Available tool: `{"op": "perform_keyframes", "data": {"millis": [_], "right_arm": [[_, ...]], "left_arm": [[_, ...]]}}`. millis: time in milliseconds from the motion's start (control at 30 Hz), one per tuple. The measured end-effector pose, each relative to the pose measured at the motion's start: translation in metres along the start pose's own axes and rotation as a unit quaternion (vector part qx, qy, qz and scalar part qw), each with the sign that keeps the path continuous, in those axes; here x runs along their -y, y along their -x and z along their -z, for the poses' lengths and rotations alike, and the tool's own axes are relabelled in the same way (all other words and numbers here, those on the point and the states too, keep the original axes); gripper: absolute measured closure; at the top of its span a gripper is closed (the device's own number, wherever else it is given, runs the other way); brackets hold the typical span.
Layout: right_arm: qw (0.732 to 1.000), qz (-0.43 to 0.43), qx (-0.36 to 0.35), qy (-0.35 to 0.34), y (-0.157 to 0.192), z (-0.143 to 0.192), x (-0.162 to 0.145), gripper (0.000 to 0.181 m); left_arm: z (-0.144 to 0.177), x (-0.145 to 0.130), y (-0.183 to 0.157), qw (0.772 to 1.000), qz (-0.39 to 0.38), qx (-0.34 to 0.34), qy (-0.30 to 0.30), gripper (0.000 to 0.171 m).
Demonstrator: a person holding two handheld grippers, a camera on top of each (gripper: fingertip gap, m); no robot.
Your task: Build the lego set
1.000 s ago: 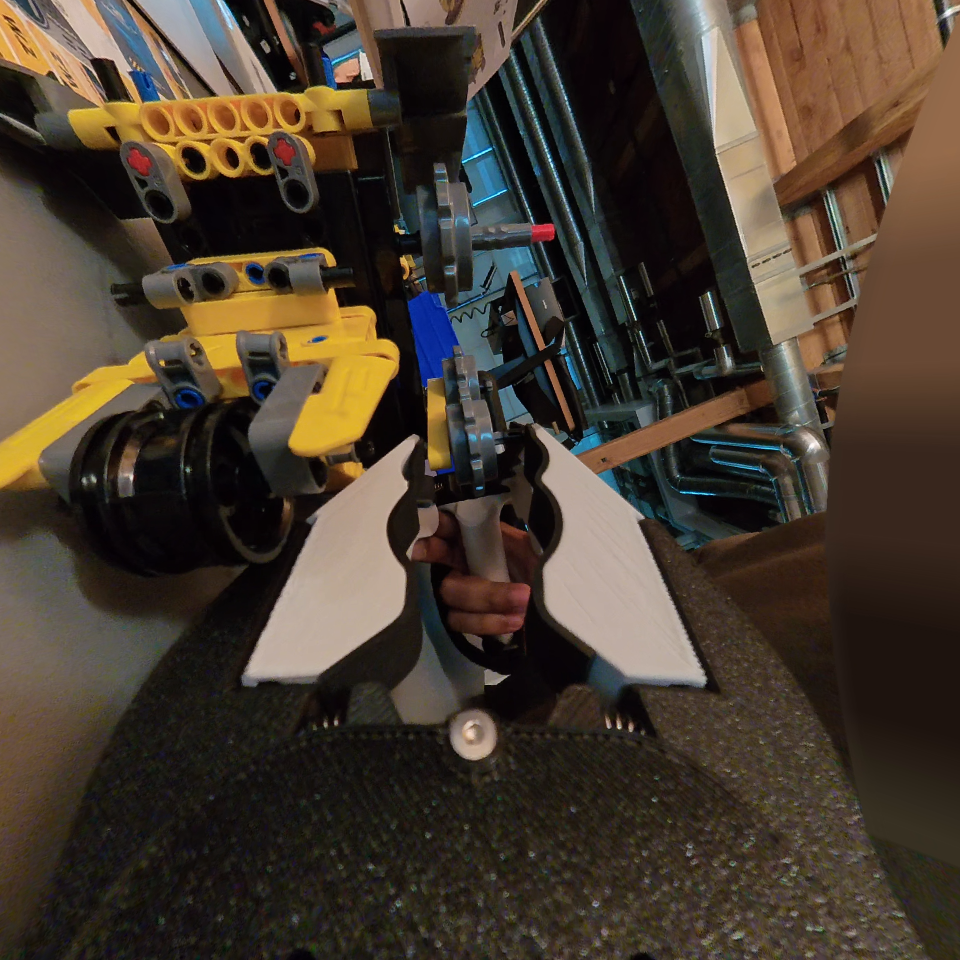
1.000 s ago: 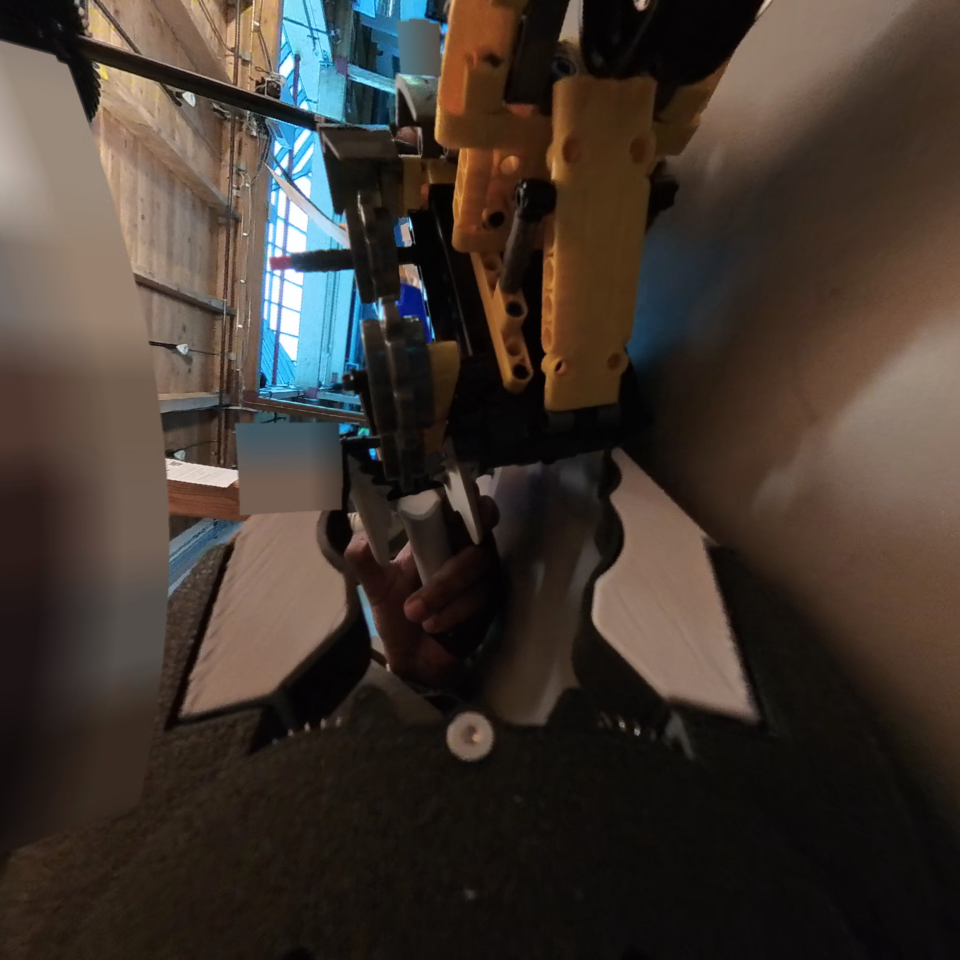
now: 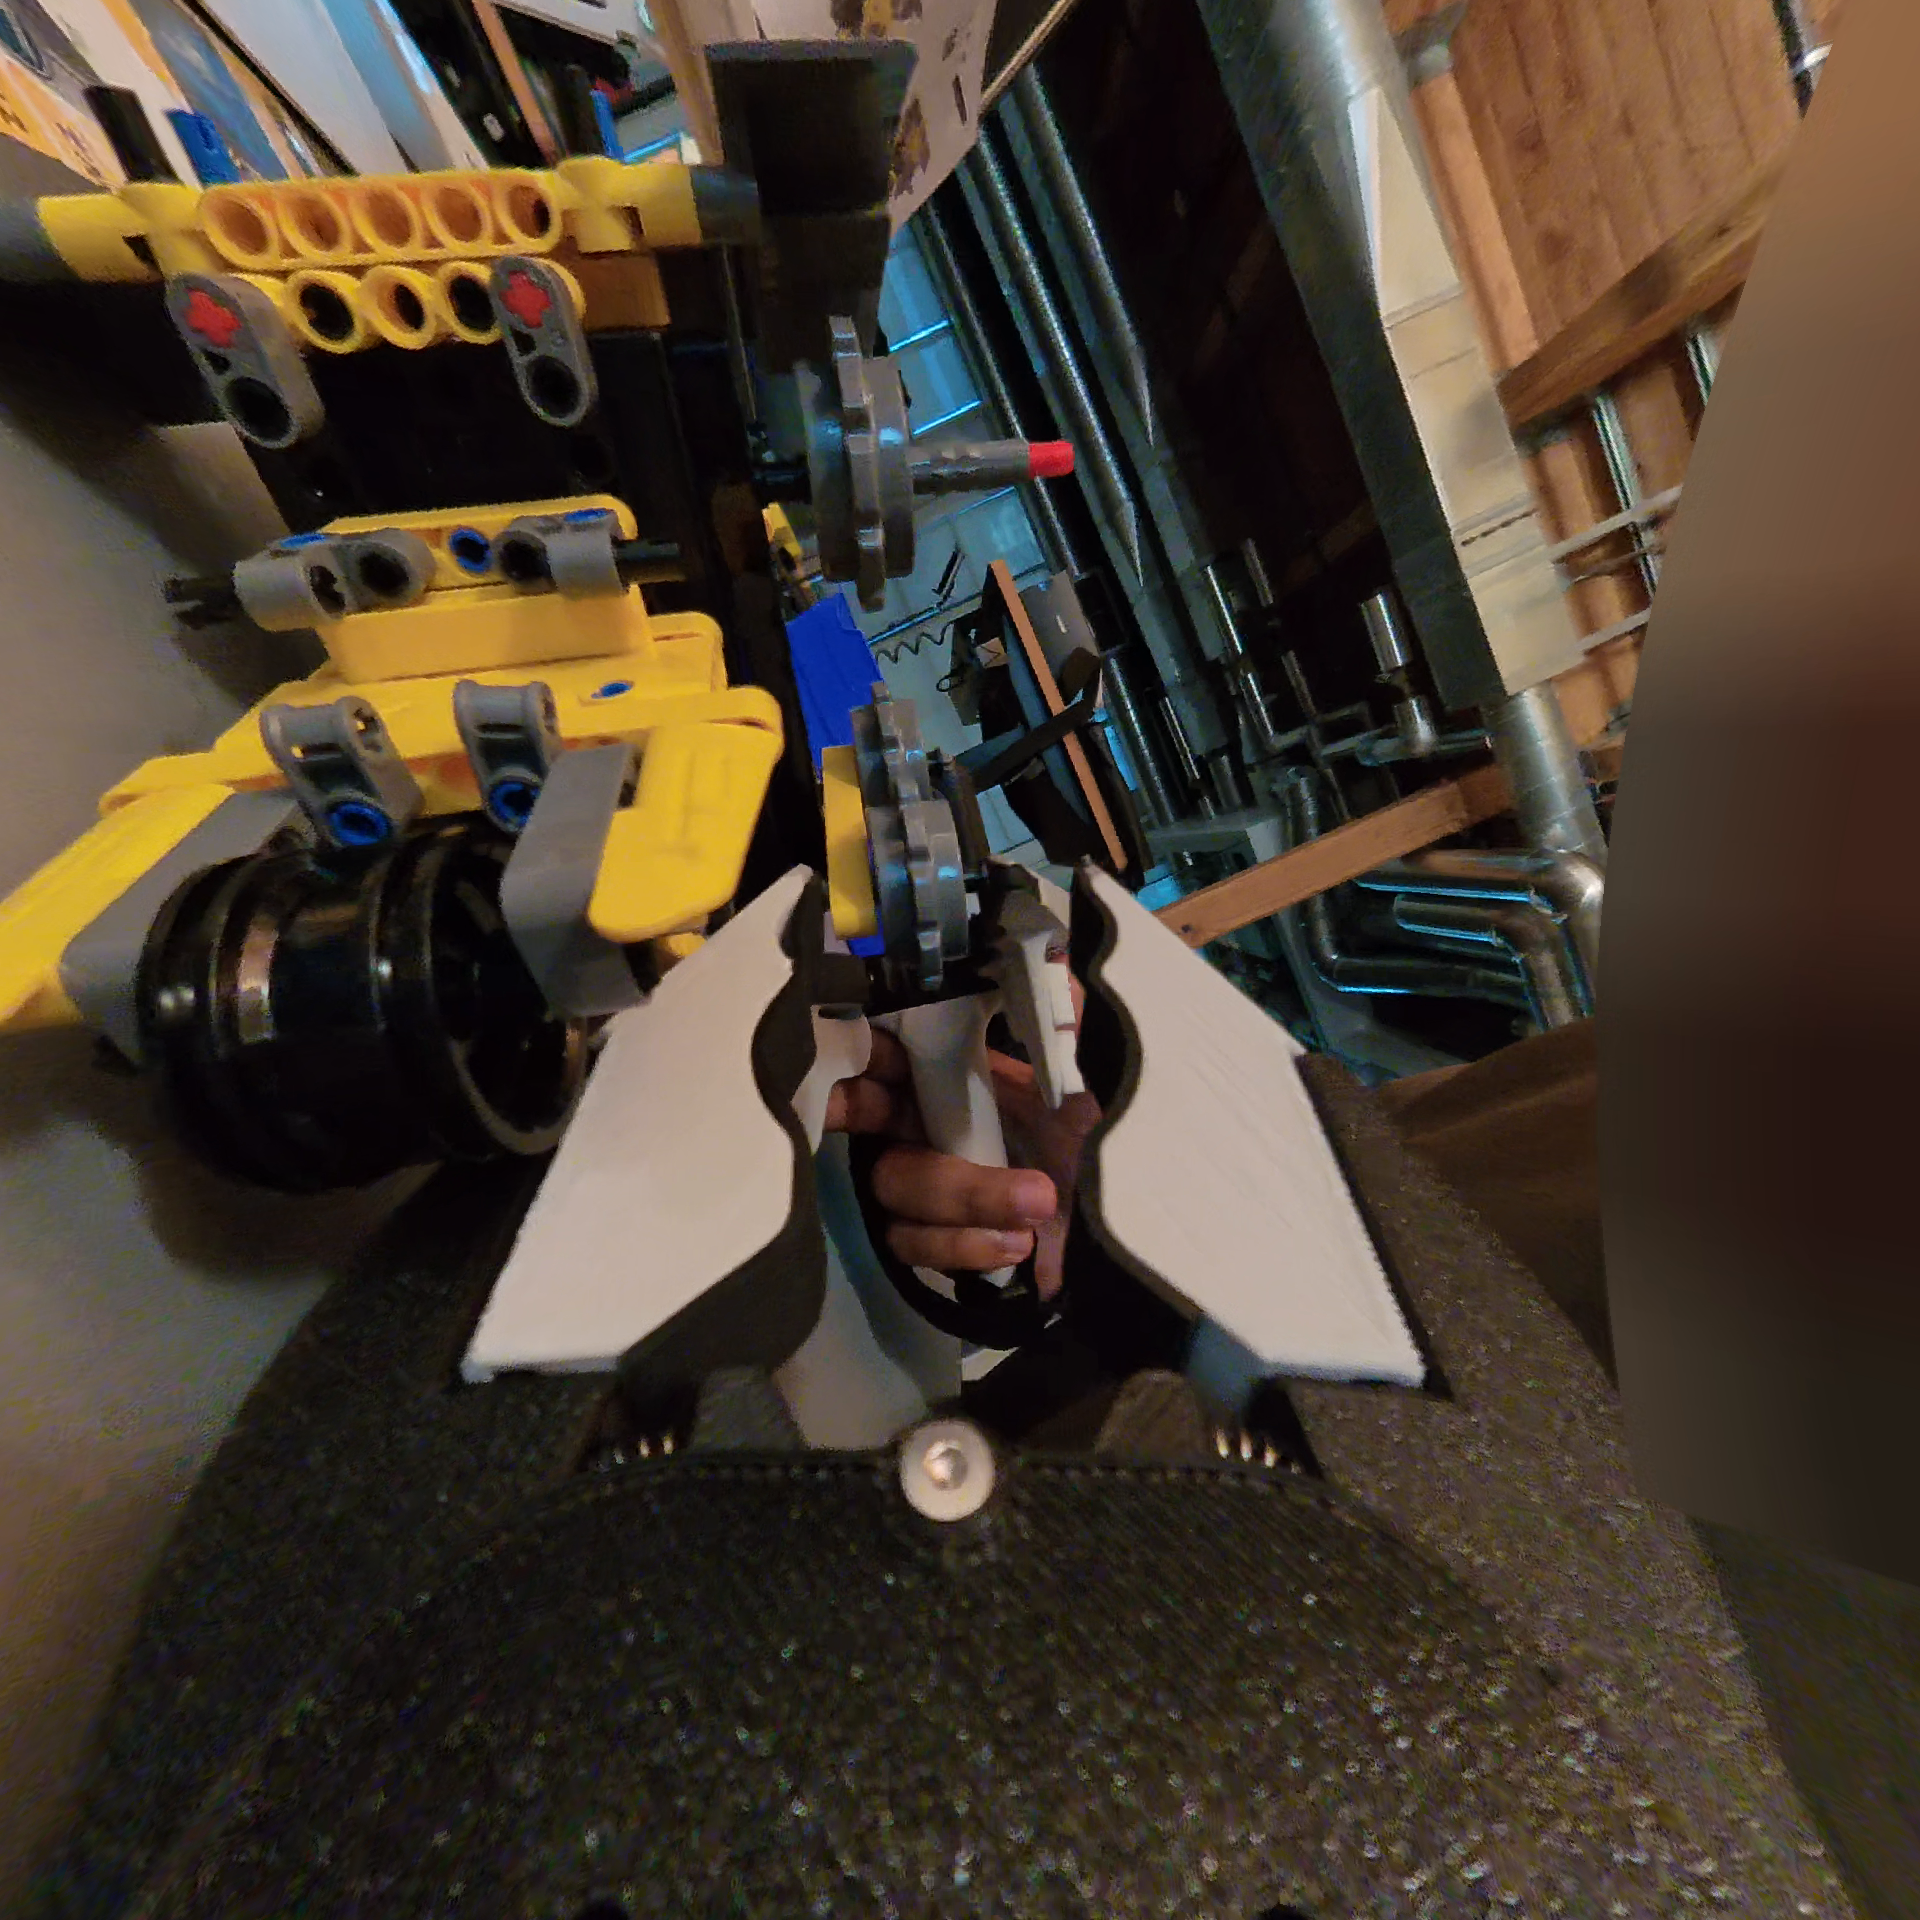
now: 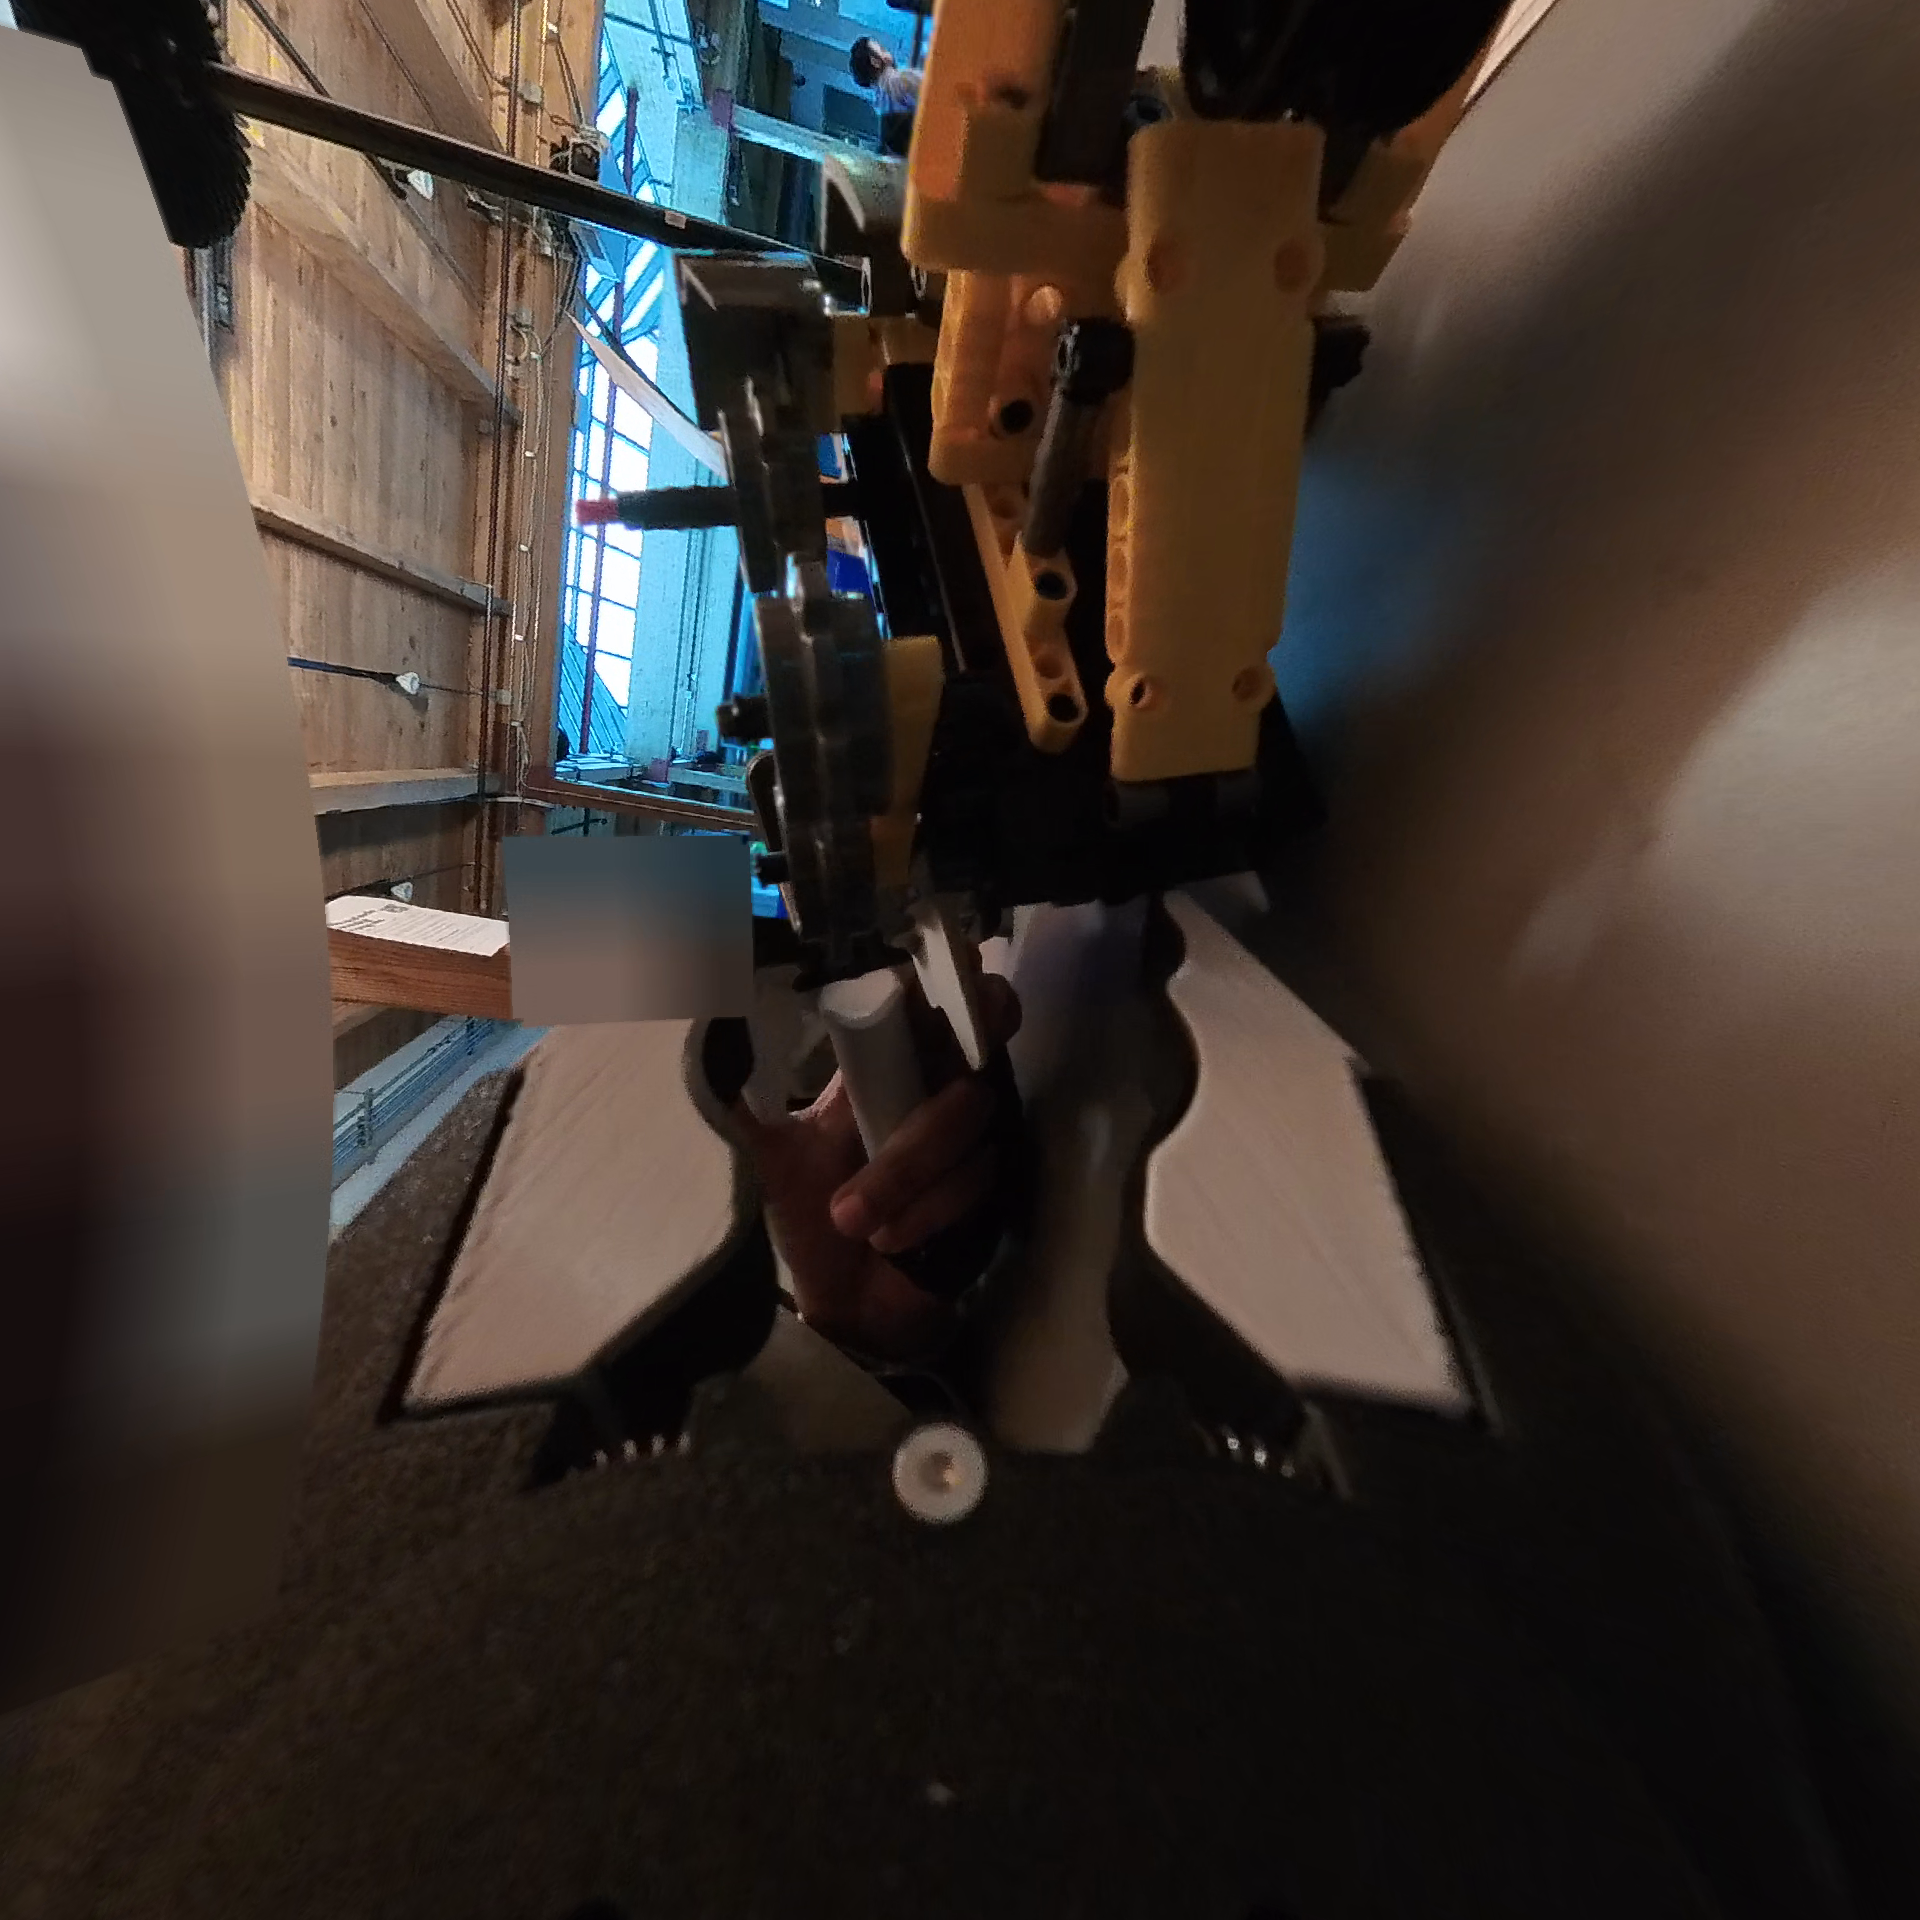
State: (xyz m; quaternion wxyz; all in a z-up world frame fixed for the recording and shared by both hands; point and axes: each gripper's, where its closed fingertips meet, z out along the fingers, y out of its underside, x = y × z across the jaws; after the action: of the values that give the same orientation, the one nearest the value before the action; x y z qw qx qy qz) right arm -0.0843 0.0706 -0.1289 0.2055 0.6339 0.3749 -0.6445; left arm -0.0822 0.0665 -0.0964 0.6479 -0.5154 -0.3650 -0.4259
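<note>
Behind your work you have a tall workshop hall, seen tilted in both views. In the left wrist view a wall of wooden planks (image 3: 1558, 208) fills the upper right, with a wooden beam (image 3: 1340, 847) crossing below it. Silver ventilation ducts (image 3: 1351, 343) and thinner metal pipes (image 3: 1455, 935) run along it. A pale grey surface (image 3: 156, 1195) lies at your left. In the right wrist view you face a wooden wall (image 4: 364, 436) with ledges, and tall windows (image 4: 613, 540) let in cool blue daylight. A sheet of paper (image 4: 416, 920) rests on a wooden shelf (image 4: 416, 977).
</note>
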Motion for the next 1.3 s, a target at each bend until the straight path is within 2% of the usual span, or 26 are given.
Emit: {"op": "perform_keyframes", "data": {"millis": [200,600,833,1300], "right_arm": [[1.0,0.02,-0.012,-0.006,-0.0008,0.002,0.0031,0.106],[1.0,0.015,-0.009,0.0,-0.0026,-0.0029,0.0032,0.106],[1.0,0.01,-0.006,0.002,-0.0013,-0.0044,0.004,0.099],[1.0,-0.022,0.017,0.009,0.0003,-0.0034,0.0026,0.116]], "left_arm": [[-0.0008,-0.0014,0.0061,0.999,-0.015,0.031,0.004,0.143],[-0.0003,0.0008,0.0067,0.999,-0.018,0.033,-0.001,0.142],[-0.001,-0.0001,0.0082,0.999,-0.024,0.042,0.002,0.142],[-0.0028,-0.0027,0.0098,0.998,-0.033,0.056,0.008,0.142]]}}
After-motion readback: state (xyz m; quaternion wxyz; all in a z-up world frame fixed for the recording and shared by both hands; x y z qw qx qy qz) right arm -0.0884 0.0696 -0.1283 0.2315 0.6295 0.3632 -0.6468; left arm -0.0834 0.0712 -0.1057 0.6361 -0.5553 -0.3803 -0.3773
